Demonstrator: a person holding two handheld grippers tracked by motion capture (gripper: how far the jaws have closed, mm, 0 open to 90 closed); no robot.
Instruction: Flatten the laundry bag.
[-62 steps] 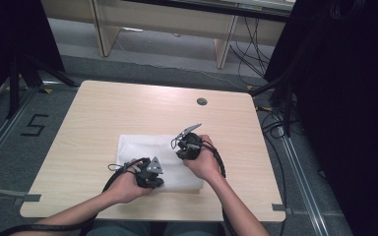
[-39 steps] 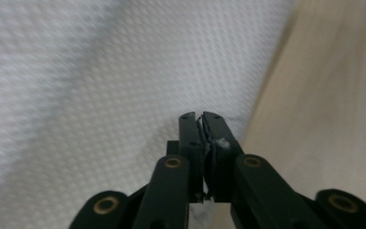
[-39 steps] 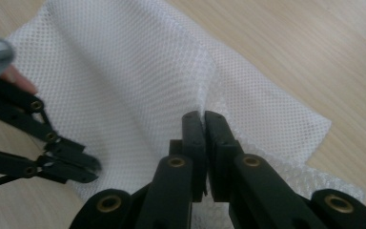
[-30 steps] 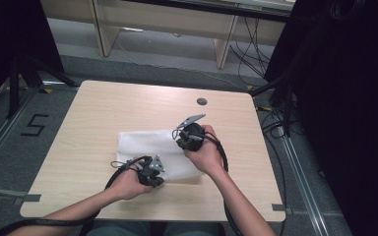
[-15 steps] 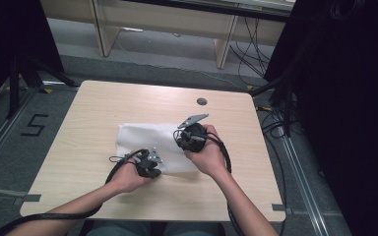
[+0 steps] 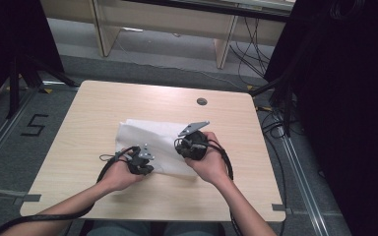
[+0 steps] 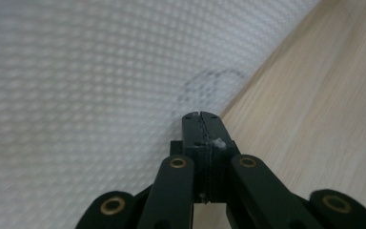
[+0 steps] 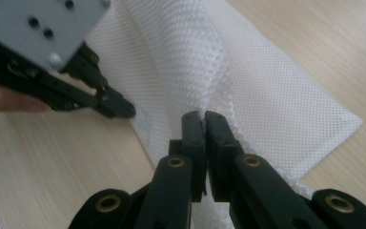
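Note:
A white mesh cloth (image 6: pixel 147 132) lies a little crumpled on the light wooden table (image 6: pixel 103 101). My left gripper (image 6: pixel 145 164) is shut on the cloth's near edge; in the left gripper view the closed jaws (image 7: pixel 201 117) meet the mesh (image 7: pixel 76 71) where it borders the bare wood (image 7: pixel 324 95). My right gripper (image 6: pixel 184 147) is shut on a raised fold of the cloth (image 8: pixel 276 95), which bunches up at its tips (image 8: pixel 202 115). The left gripper (image 8: pixel 121 110) also appears in the right gripper view, pinching the cloth's edge a short way off.
A round dark grommet (image 6: pixel 202 102) sits in the table's far part. Cables (image 6: pixel 275 128) lie on the floor to the right beside a black curtain. A taped number five (image 6: pixel 34 125) marks the floor at left. Wooden furniture legs (image 6: pixel 224 46) stand beyond the table.
My left hand has shifted left and slightly away, drawing the cloth's near edge with it. The cloth now reaches farther left. The right hand has hardly moved in the last second.

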